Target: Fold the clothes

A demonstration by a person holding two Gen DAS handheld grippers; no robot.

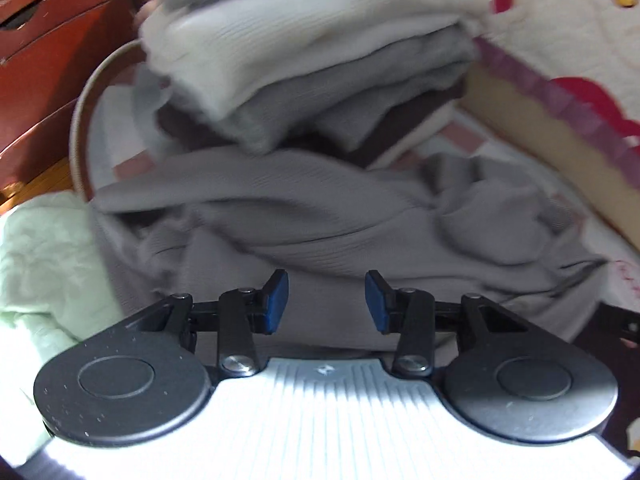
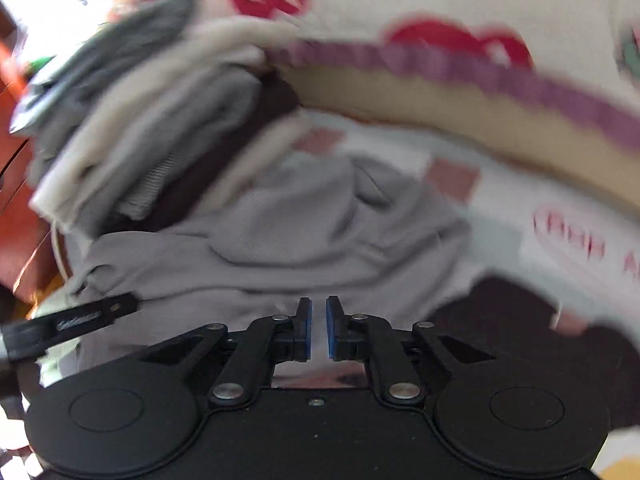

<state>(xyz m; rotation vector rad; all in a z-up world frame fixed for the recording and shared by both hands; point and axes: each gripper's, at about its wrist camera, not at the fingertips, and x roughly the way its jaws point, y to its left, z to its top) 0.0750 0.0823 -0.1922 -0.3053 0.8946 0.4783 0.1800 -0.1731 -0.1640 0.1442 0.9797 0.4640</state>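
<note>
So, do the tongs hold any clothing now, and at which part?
Left tongs are open over the grey garment, holding nothing. Right tongs are nearly shut; whether they pinch its near edge cannot be told.

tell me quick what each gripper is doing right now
Left gripper: open, holding nothing, above the crumpled grey knit garment.
Right gripper: fingers nearly closed with a narrow gap; cannot tell whether it pinches cloth.

A bedroom at home: a quilt (image 1: 568, 28) with red patterns far right, wooden drawers (image 1: 48, 40) far left, stacked clothes (image 1: 312, 64) between.
</note>
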